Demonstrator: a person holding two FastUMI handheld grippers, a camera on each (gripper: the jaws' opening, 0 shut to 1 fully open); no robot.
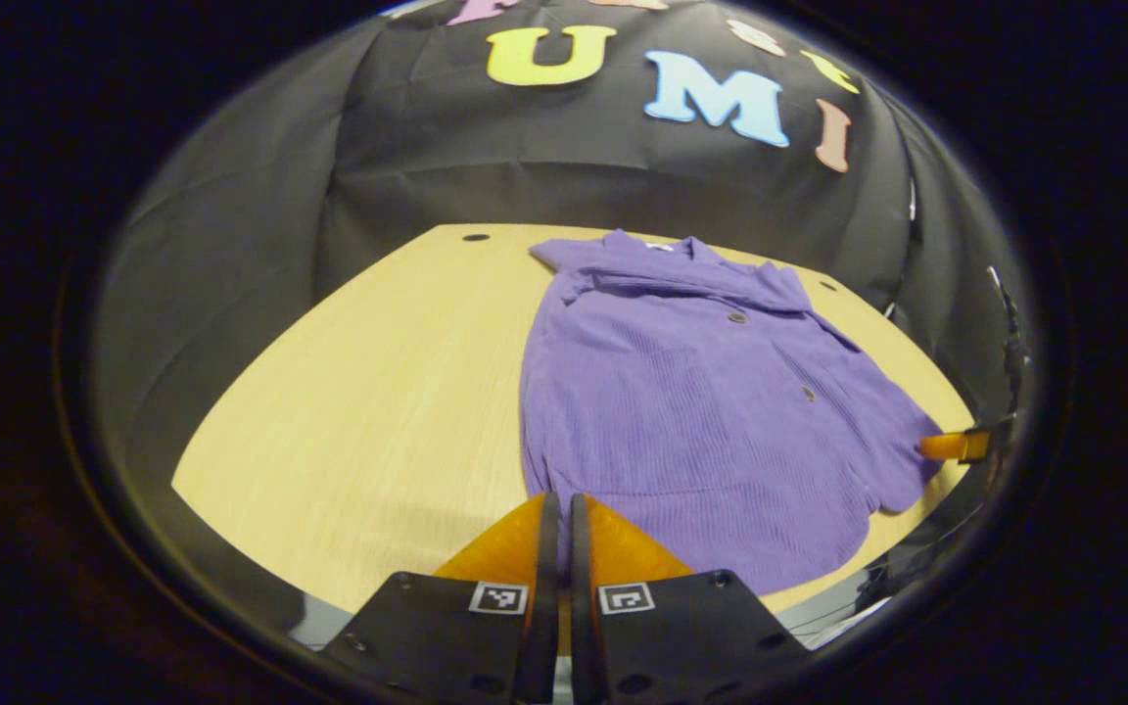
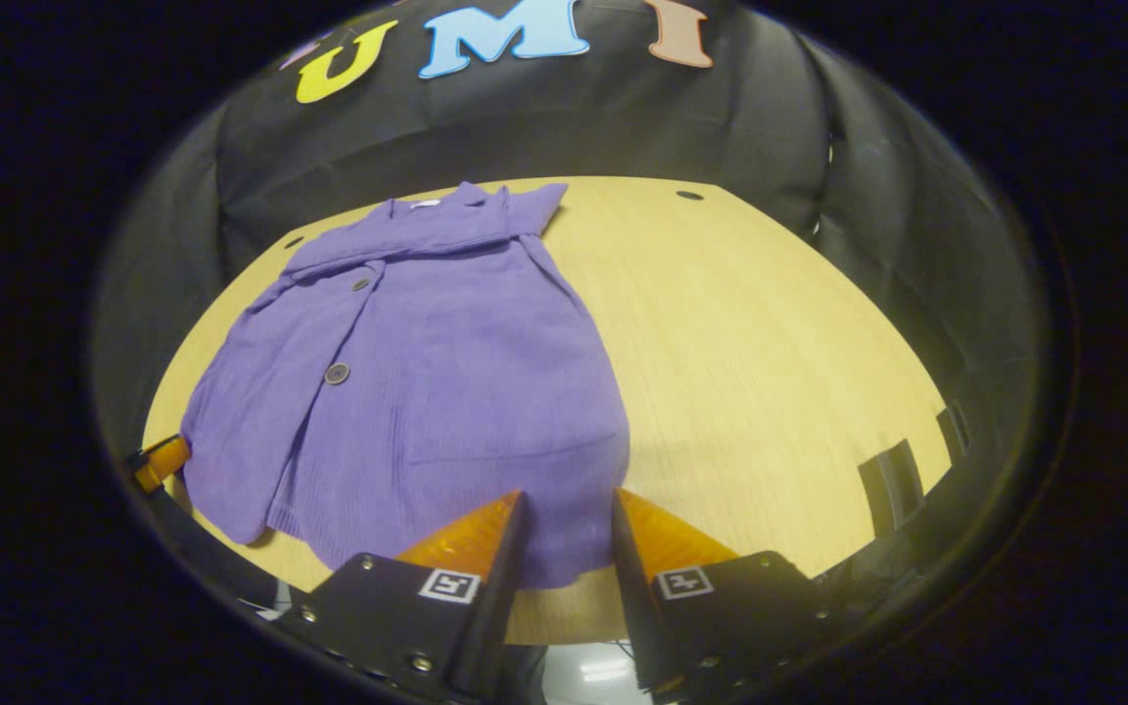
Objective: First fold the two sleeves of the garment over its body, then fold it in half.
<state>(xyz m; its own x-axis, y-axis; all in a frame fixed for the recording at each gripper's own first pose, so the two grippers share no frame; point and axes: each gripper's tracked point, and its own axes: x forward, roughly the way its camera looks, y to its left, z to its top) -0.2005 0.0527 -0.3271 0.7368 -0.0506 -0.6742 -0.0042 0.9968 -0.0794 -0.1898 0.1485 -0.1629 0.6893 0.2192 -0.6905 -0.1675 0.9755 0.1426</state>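
A purple button-front garment (image 1: 701,411) (image 2: 446,372) lies flat on the wooden table (image 1: 378,411) (image 2: 770,343), collar toward the back wall and both sleeves folded in over its body. My left gripper (image 1: 560,499) is shut, its tips at the near-left hem corner; I cannot tell whether any cloth is pinched. In the right gripper view, the left gripper (image 2: 161,460) sits at that same hem corner. My right gripper (image 2: 566,501) is open, its fingers straddling the other near corner of the hem. In the left gripper view, the right gripper (image 1: 951,446) touches the hem's edge.
Bare tabletop stretches beside the garment on both sides. Small dark holes (image 1: 475,237) (image 2: 689,196) mark the table's far corners. A dark fitting (image 2: 892,485) sits at the table's near right edge. Black cloth walls close off the back.
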